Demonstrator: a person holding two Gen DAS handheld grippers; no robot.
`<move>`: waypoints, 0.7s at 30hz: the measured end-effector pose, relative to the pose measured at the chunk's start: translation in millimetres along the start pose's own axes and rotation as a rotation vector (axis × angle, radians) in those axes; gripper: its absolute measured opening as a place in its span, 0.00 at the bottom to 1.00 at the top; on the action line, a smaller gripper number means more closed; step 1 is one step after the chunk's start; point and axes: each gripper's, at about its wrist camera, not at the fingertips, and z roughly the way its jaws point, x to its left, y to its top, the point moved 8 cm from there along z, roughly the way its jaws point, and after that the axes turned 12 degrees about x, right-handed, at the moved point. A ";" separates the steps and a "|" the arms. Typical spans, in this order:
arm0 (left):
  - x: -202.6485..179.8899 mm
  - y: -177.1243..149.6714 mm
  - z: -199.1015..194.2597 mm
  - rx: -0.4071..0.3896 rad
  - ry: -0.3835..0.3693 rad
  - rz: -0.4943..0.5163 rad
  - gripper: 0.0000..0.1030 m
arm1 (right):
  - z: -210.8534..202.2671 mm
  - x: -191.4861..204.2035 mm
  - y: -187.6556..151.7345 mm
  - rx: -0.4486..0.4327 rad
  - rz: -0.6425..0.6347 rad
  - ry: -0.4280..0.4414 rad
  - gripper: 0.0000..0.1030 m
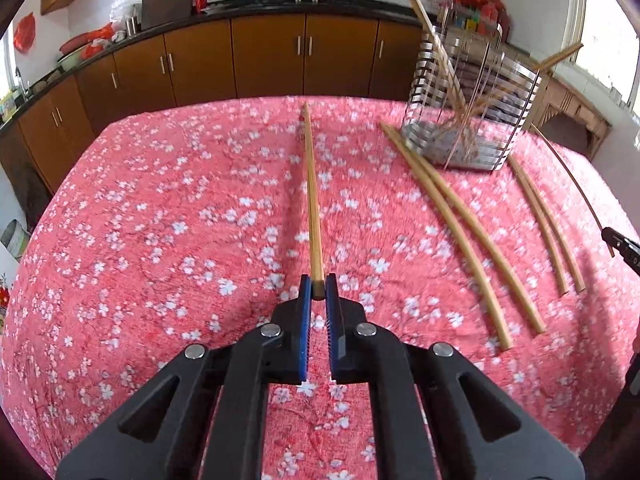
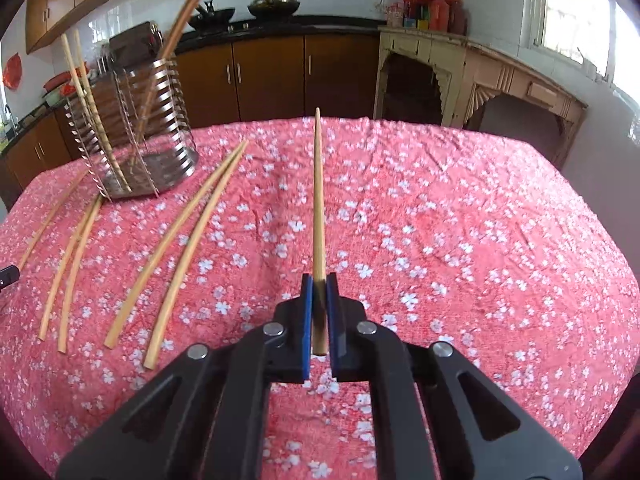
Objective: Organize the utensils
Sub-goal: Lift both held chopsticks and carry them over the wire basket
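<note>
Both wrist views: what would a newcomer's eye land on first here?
Each gripper is shut on one wooden chopstick pointing straight ahead: the left gripper on the left-hand chopstick, the right gripper on the right-hand chopstick. Under them spreads a pink floral tablecloth with four loose chopsticks lying on it. At its far side a slatted metal utensil holder stands with several chopsticks leaning inside.

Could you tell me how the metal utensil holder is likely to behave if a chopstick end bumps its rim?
The metal utensil holder is tall, made of thin slatted bands, so it probably weighs little and might tip or slide on the floral tablecloth. The chopsticks leaning in it stick out high, likely making it more top-heavy.
</note>
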 end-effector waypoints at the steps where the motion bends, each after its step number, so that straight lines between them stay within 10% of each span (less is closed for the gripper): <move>1: -0.7 1.1 -6.2 -0.017 -0.004 -0.001 0.07 | -7.6 -1.2 1.5 -0.023 -0.002 -0.004 0.07; 8: -4.3 17.9 -59.0 -0.178 -0.003 0.004 0.07 | -44.8 -4.5 8.3 -0.097 -0.002 0.013 0.07; 21: -6.9 26.7 -64.6 -0.192 -0.021 0.000 0.07 | 31.3 -19.1 -16.0 0.150 0.014 0.014 0.08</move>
